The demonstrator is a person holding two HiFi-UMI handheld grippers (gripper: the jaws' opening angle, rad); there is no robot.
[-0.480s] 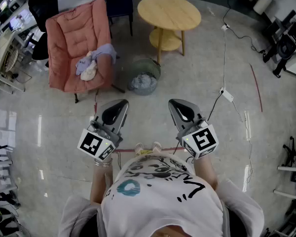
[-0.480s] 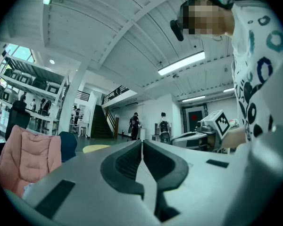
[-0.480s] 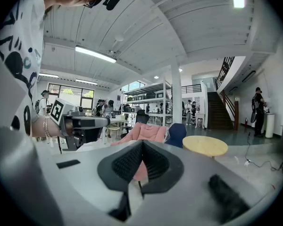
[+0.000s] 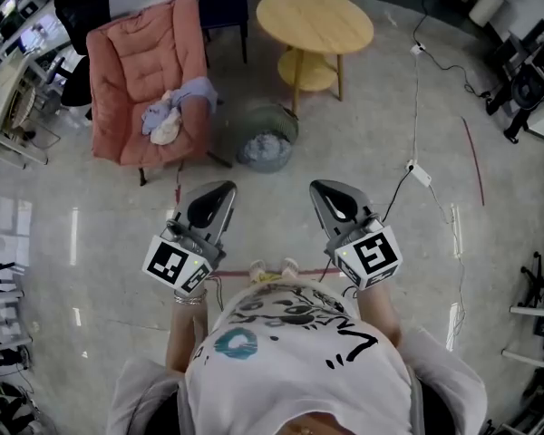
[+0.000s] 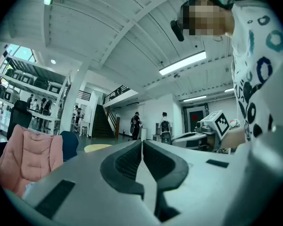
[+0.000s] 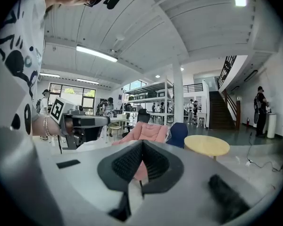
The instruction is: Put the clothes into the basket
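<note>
The left gripper (image 4: 219, 192) and the right gripper (image 4: 323, 192) are held side by side close in front of the person's body, well apart from anything the task concerns. In the left gripper view the dark ribbed jaws meet with nothing between them, and in the right gripper view the jaws are likewise pressed together and empty.

Ahead on the grey polished floor stands a salmon-pink cushioned armchair (image 4: 136, 62). A small heap of pale lavender and cream clothes (image 4: 170, 114) lies on its seat, against the right armrest. Just beside the chair, on the floor, sits the round grey-green open-weave basket (image 4: 288, 123), and a bundle of grey-blue cloth (image 4: 261, 150) already lies inside it. A round light-wood table with a lower shelf (image 4: 315, 21) stands behind the basket.

The task looks partly done: some clothing is in the basket, while the heap on the chair is left to move. Neither gripper holds anything, so the next step calls for reaching forward to the chair, opening a pair of jaws and taking up that heap.
</note>
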